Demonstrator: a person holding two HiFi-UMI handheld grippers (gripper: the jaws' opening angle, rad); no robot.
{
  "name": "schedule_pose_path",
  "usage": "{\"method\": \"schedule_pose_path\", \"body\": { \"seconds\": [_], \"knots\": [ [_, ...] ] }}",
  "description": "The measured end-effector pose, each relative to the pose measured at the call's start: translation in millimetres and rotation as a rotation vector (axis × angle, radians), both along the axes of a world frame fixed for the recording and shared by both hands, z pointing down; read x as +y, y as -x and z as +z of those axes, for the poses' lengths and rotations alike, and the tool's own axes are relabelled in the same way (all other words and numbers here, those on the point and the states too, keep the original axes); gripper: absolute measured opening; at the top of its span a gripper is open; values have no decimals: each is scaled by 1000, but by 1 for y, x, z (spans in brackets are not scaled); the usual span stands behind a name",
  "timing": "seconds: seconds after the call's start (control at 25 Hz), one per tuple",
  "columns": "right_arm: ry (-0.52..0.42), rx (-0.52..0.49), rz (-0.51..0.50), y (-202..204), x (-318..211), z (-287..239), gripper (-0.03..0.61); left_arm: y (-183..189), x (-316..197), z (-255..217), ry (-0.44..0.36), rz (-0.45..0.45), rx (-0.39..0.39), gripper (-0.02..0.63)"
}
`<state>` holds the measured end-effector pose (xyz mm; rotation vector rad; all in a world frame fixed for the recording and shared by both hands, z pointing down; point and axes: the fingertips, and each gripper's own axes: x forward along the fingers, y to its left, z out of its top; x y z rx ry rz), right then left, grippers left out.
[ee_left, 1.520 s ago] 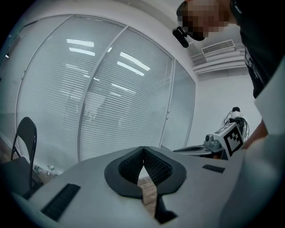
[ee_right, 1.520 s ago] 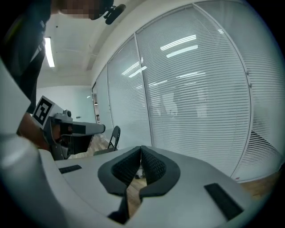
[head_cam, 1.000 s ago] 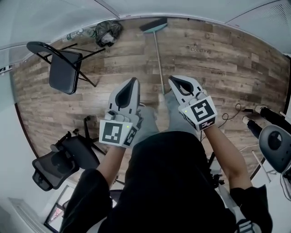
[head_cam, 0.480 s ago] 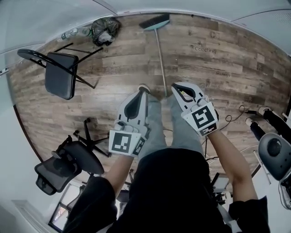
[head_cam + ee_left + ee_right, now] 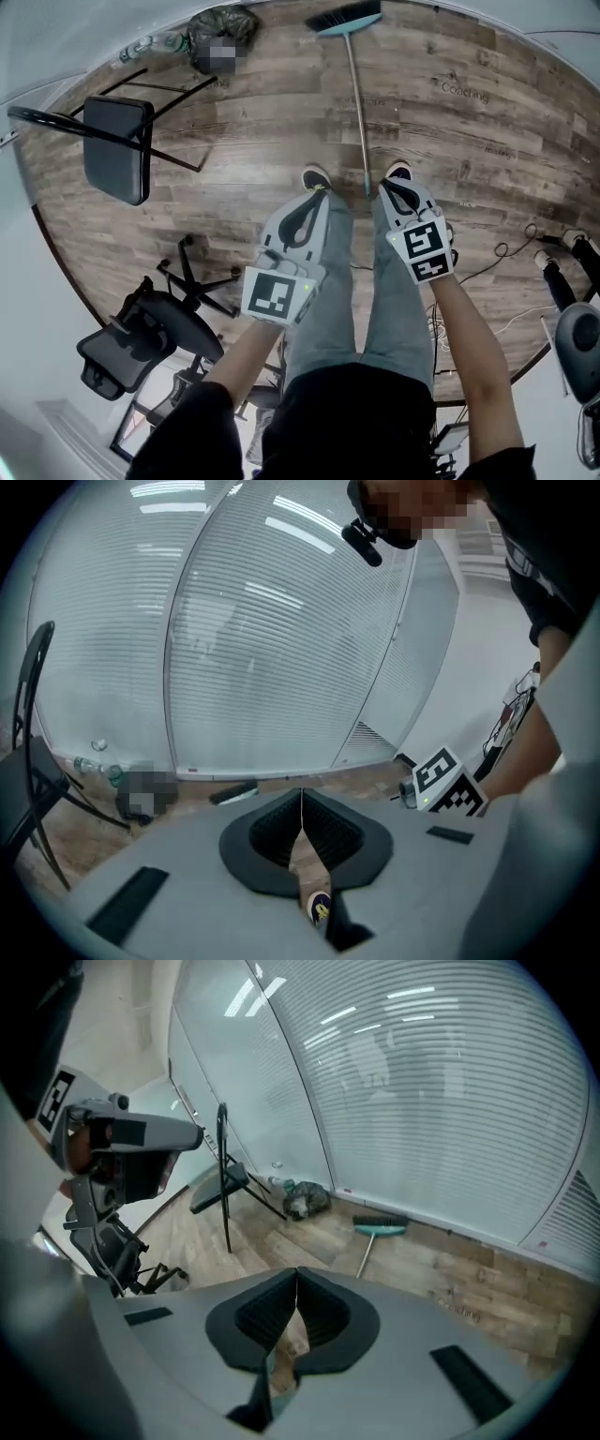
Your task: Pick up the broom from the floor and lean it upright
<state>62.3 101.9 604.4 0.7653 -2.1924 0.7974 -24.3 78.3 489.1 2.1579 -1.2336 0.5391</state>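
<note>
The broom (image 5: 356,89) lies flat on the wooden floor, its teal head with dark bristles by the far wall and its thin handle running back to just between the person's shoes. The right gripper view shows the broom (image 5: 379,1228) ahead near the blinds. My left gripper (image 5: 319,194) is shut and empty, hanging over the left leg, left of the handle's near end. My right gripper (image 5: 393,186) is also shut and empty, just right of that handle end. Neither touches the broom. Both sets of jaws meet tip to tip, left gripper (image 5: 301,795) and right gripper (image 5: 297,1275).
A black folding chair (image 5: 114,145) stands at the left, an office chair (image 5: 141,333) at the near left. A dark bag (image 5: 211,23) and bottles (image 5: 150,47) sit by the far wall. Cables (image 5: 511,248) and another chair (image 5: 577,342) are at the right.
Both grippers have dropped down toward the floor and the near end of the broom handle. The head has tilted down, bringing the shoes into sight. The jaws stay shut.
</note>
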Motion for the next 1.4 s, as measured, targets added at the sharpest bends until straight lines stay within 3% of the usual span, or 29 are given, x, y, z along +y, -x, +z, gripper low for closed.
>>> {"method": "schedule_pose_path", "body": {
  "seconds": [0.16,0.32,0.44,0.92,1.0,1.08,1.4],
  "knots": [
    [89,62,-5,0,23,68,18,-10,10,49,52,41,14,23],
    [191,92,72,-10,39,135,18,-26,24,102,103,96,46,23],
    [245,99,121,-10,50,190,20,-28,27,146,104,119,15,23],
    [403,162,179,3,104,384,25,-14,2,335,119,7,-19,23],
    [424,168,209,3,113,408,47,-14,1,357,129,-1,-9,23],
    [447,181,224,4,123,433,109,-13,4,376,135,7,-9,23],
    [530,257,226,7,161,516,146,3,3,426,161,31,-21,23]
  ]
}}
